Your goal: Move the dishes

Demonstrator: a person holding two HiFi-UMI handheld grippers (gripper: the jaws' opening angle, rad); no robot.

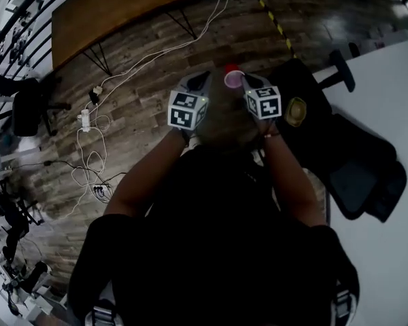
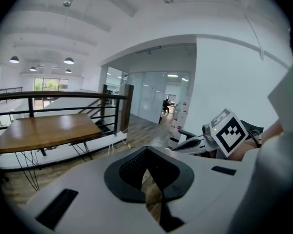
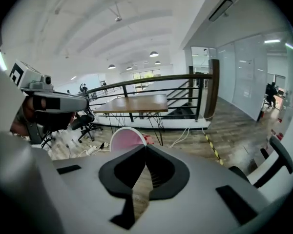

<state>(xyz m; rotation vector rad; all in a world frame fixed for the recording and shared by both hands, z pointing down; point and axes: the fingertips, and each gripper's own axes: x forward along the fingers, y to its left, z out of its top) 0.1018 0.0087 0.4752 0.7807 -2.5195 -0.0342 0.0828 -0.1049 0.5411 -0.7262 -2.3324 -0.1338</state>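
Well short of the wooden table [image 1: 115,9], over the floor, my right gripper [image 3: 145,150] is pinched, I judge, on the pink dish [image 3: 124,138] at its rim. My left gripper [image 2: 147,154] is closed on nothing. Carrying looks underway, and setting down is left.

No words, numbers or brand names can be read in any view. The only printed marks are black-and-white square patterns on the marker cubes of the left hand-held gripper [image 1: 200,81] and right hand-held gripper [image 1: 249,81], centre of the head view.
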